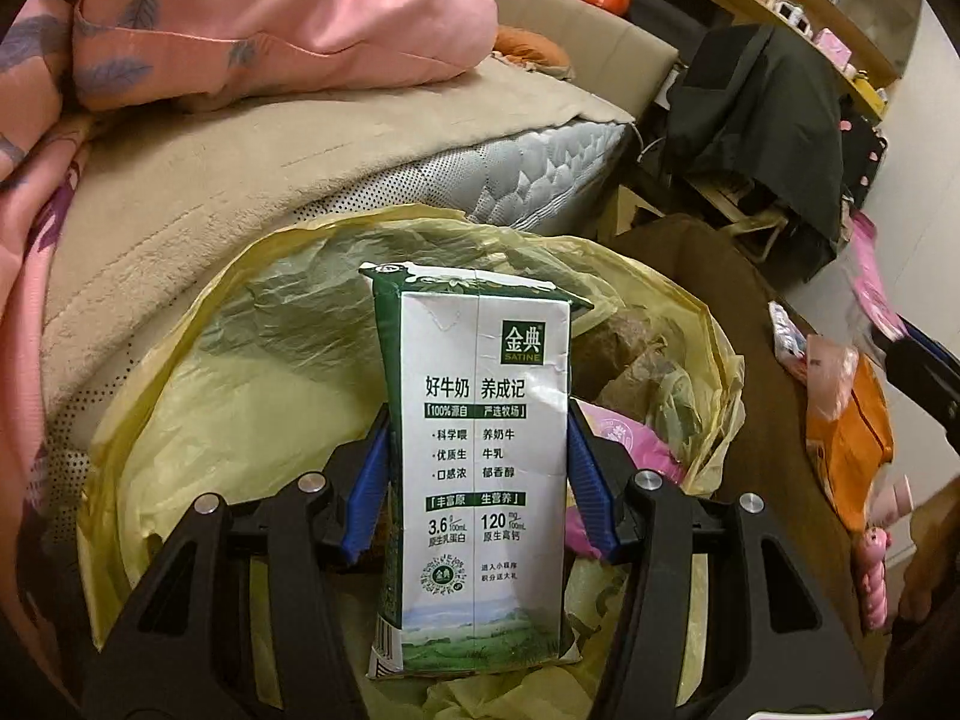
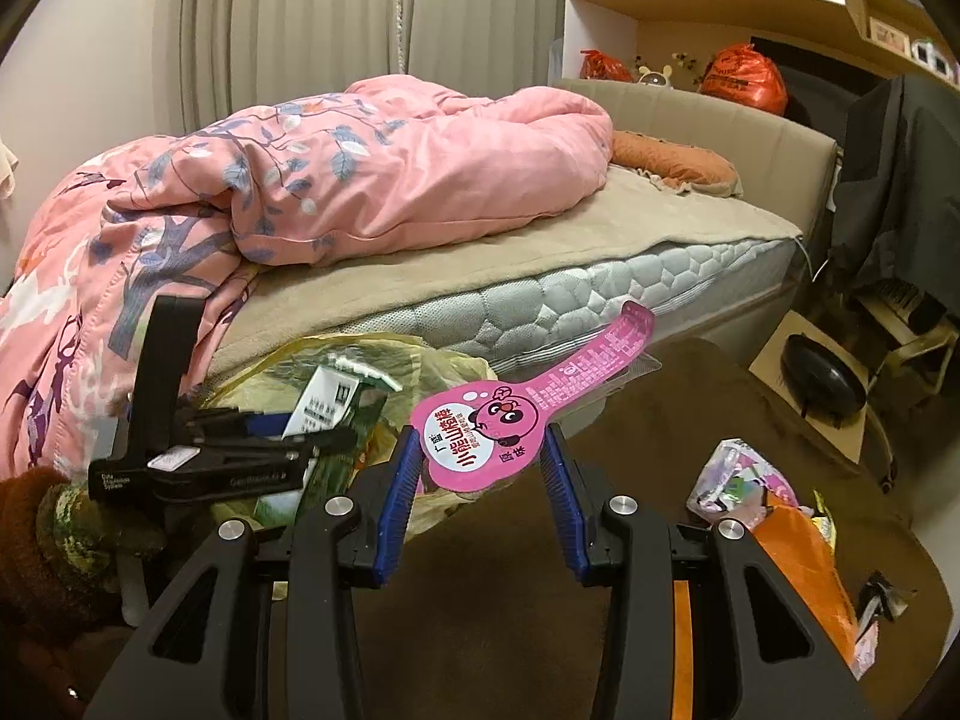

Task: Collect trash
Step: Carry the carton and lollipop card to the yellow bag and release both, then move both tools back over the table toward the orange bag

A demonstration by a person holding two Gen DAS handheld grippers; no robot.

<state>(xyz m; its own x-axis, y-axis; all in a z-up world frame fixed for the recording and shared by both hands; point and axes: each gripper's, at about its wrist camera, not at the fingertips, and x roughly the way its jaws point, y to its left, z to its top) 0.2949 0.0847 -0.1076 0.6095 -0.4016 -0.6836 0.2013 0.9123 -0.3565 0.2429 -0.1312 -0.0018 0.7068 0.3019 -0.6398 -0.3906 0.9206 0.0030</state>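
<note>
My left gripper [image 1: 477, 420] is shut on a white and green milk carton [image 1: 480, 450] and holds it upright over the open bin lined with a yellow bag [image 1: 198, 420]. Pink and brown trash lies inside the bag. My right gripper [image 2: 477, 450] is shut on a pink snack wrapper [image 2: 480, 432] with a cartoon face, held above the brown table, right of the bin [image 2: 438, 360]. The left gripper [image 2: 240, 450] with the carton [image 2: 318, 408] shows in the right wrist view.
The bed [image 2: 540, 252] with a pink quilt [image 2: 360, 180] stands behind the bin. More wrappers and an orange bag [image 2: 798, 558] lie on the brown table [image 2: 510, 600] at the right. A chair draped in dark cloth [image 1: 756, 120] stands beyond.
</note>
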